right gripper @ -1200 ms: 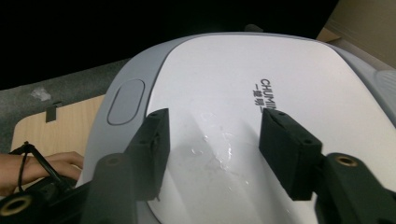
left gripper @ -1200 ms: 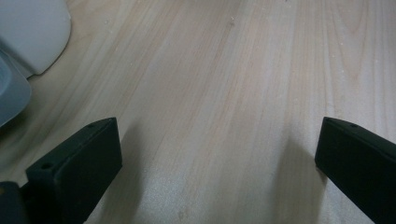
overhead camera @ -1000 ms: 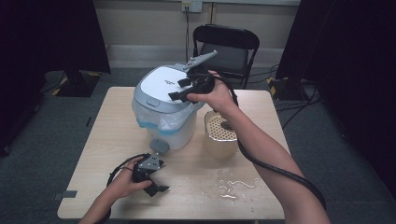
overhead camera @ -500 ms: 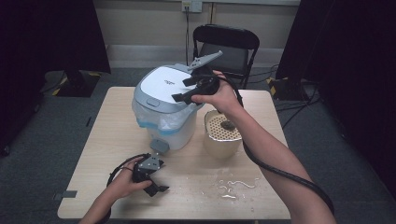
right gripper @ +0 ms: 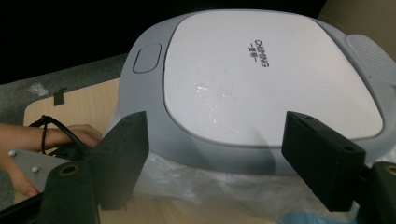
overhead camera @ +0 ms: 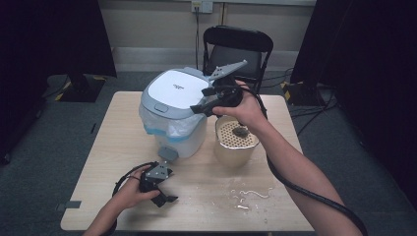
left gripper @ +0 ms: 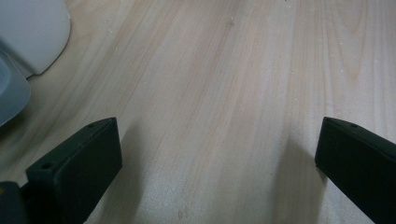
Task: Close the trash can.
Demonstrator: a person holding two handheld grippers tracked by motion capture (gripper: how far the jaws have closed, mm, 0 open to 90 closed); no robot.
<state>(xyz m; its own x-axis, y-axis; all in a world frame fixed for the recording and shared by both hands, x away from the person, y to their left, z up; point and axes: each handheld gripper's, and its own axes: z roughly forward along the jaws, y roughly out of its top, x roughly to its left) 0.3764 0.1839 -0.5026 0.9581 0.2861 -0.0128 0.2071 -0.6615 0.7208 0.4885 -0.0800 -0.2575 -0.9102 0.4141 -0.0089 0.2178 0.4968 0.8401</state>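
Observation:
A white bin (overhead camera: 174, 123) with a grey-rimmed lid (overhead camera: 176, 88) and a plastic liner stands in the middle of the table (overhead camera: 123, 128). My right gripper (overhead camera: 201, 101) hovers at the lid's right edge, pointing left across it. In the right gripper view its jaws (right gripper: 215, 130) frame the shut lid (right gripper: 261, 70); they have just been opening and hold nothing. My left gripper (overhead camera: 164, 195) rests low on the table in front of the bin, open, with bare wood between its jaws (left gripper: 217, 140). The bin's base (left gripper: 32, 32) is at that view's upper left.
A cream tub with a perforated top (overhead camera: 236, 147) stands right of the bin, a dark lump (overhead camera: 241, 131) on it. White scraps (overhead camera: 251, 194) lie near the table's front right. A grey pedal (overhead camera: 166, 153) juts from the bin's front. A black chair (overhead camera: 236, 44) stands behind the table.
My right gripper has slid a little to the right, off the lid's top toward its edge, and its jaws stand wider. The left hand has stayed put.

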